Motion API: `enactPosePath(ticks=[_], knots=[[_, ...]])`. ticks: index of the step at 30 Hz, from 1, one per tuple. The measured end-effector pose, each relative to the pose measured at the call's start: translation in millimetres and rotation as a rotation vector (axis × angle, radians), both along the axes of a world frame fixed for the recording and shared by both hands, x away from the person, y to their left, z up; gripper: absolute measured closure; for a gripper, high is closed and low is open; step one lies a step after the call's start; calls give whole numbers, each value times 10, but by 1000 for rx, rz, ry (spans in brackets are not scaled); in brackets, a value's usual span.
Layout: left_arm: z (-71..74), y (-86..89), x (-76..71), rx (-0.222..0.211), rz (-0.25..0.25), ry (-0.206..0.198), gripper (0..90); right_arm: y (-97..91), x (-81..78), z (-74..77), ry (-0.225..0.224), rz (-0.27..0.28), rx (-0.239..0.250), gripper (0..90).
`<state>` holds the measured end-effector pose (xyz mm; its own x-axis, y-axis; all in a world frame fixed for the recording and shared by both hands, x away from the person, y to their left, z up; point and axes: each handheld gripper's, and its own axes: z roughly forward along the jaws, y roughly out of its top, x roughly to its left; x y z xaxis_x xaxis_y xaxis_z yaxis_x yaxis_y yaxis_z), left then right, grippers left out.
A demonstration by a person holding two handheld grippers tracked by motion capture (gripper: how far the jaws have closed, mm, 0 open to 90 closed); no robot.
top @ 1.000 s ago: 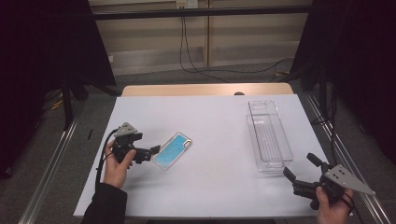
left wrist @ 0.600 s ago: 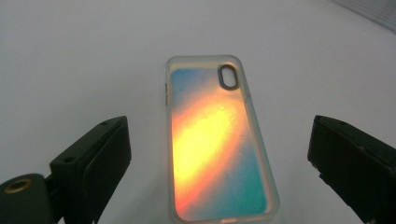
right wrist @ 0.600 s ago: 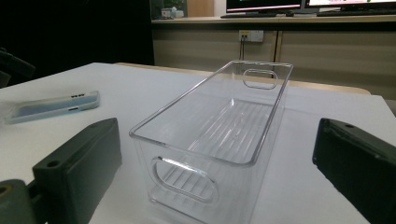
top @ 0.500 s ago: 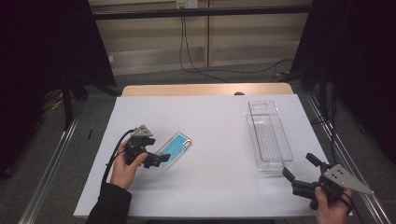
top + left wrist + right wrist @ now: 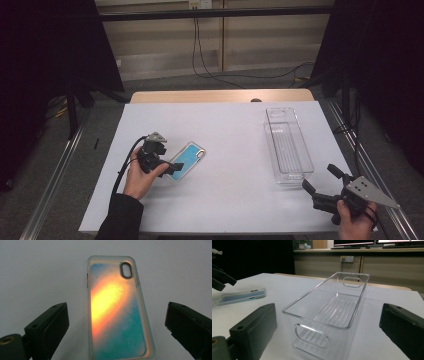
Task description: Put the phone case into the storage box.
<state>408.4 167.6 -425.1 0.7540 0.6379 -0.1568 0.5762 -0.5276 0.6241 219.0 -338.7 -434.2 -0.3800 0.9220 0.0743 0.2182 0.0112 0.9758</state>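
A phone case (image 5: 187, 160), clear-rimmed with a blue and orange back, lies flat on the white table (image 5: 225, 135) left of centre. In the left gripper view the phone case (image 5: 117, 310) lies lengthwise between the two jaws, camera hole at the far end. My left gripper (image 5: 171, 167) hovers open over its near end, jaws wide on either side and not touching it. A clear plastic bin (image 5: 287, 145) stands empty at the right. My right gripper (image 5: 320, 180) is open near the table's front right corner, pointing at the bin (image 5: 329, 312), with nothing between its jaws.
The phone case (image 5: 242, 297) and the left gripper's jaw tips (image 5: 222, 277) appear at the left of the right gripper view. A wooden strip (image 5: 220, 96) borders the table's far edge. Cables (image 5: 210, 65) hang behind. Metal rails (image 5: 55, 180) run along both sides.
My left gripper has moved right and forward, from beside the phone case to over its near end. The right gripper has barely shifted.
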Motion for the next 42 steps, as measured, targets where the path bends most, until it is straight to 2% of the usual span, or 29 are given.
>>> enactPosePath(ticks=[5,9,10,12,13,17,19,21,22,24,27,28,33,35,42], knots=[[-26,-79,29,23,-15,11,67,5,0,0,1,1,0,9],[-44,-140,67,32,-33,34,62,1,2,-2,1,0,0,9],[-61,-184,81,62,-44,51,70,1,2,-2,2,0,0,9],[-74,-202,87,65,-49,57,70,1,2,-2,3,2,0,9],[-95,-226,97,80,-55,53,75,2,2,-4,6,2,1,9],[-129,-257,130,73,-48,82,57,0,2,-2,2,2,0,9],[-144,-278,143,88,-49,90,56,3,1,-3,4,3,1,9],[-169,-315,153,122,-58,96,60,6,3,-3,6,2,2,10],[-169,-315,153,122,-58,96,60,6,3,-3,6,2,2,10],[-187,-344,171,157,-66,88,62,6,4,-4,8,1,2,9],[-202,-374,175,171,-57,92,75,6,4,-5,10,1,3,10],[-202,-384,181,184,-68,84,74,4,4,-5,10,3,1,9],[-208,-407,178,200,-63,77,75,9,10,-11,13,5,-2,11],[-205,-426,163,229,-62,60,98,10,10,-10,13,5,-2,11],[-206,-453,166,249,-63,60,110,11,9,-9,12,5,-2,10]])
